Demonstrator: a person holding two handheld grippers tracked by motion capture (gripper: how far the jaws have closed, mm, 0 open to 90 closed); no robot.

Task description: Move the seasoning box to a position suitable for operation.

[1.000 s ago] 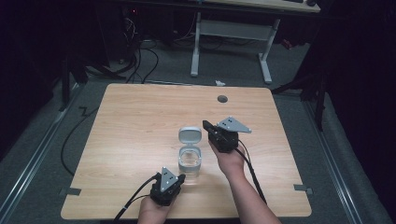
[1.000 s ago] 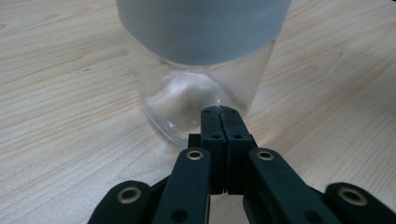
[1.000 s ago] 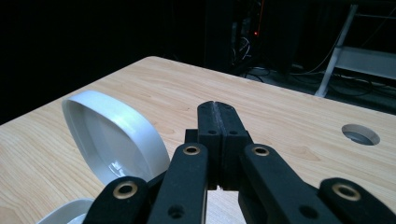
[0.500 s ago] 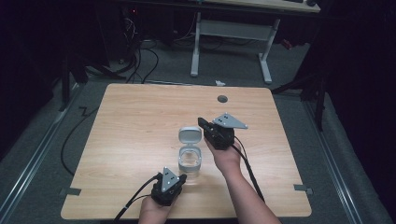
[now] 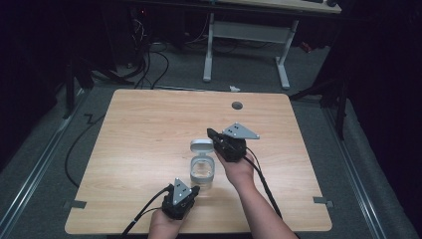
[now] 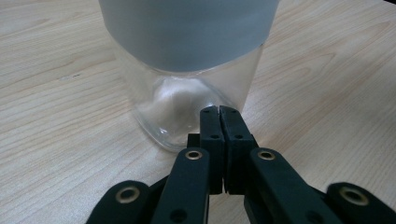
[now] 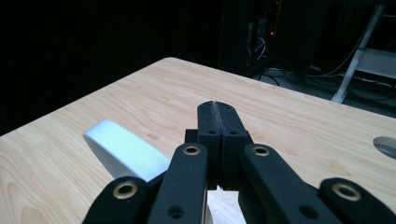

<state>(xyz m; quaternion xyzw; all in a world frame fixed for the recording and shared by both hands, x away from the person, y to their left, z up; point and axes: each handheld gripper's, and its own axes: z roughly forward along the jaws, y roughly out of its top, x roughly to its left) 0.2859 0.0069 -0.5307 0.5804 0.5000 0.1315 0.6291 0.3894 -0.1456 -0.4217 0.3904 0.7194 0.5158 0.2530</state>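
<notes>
The left gripper (image 6: 219,112) rises from the bottom edge, and its two black jaws are pressed together with nothing between them. Brass-coloured rivets sit on the black links behind the jaws. Directly in front of the tips stands a clear glass jar (image 6: 187,107) on the light wooden worktop (image 6: 60,116). The jaw tips are very near the lower wall of the jar, perhaps touching it; this cannot be told surely. A wide grey band (image 6: 187,32) covers the upper part of the jar. Through the glass, something whitish is visible near the bottom, but it is blurred.
</notes>
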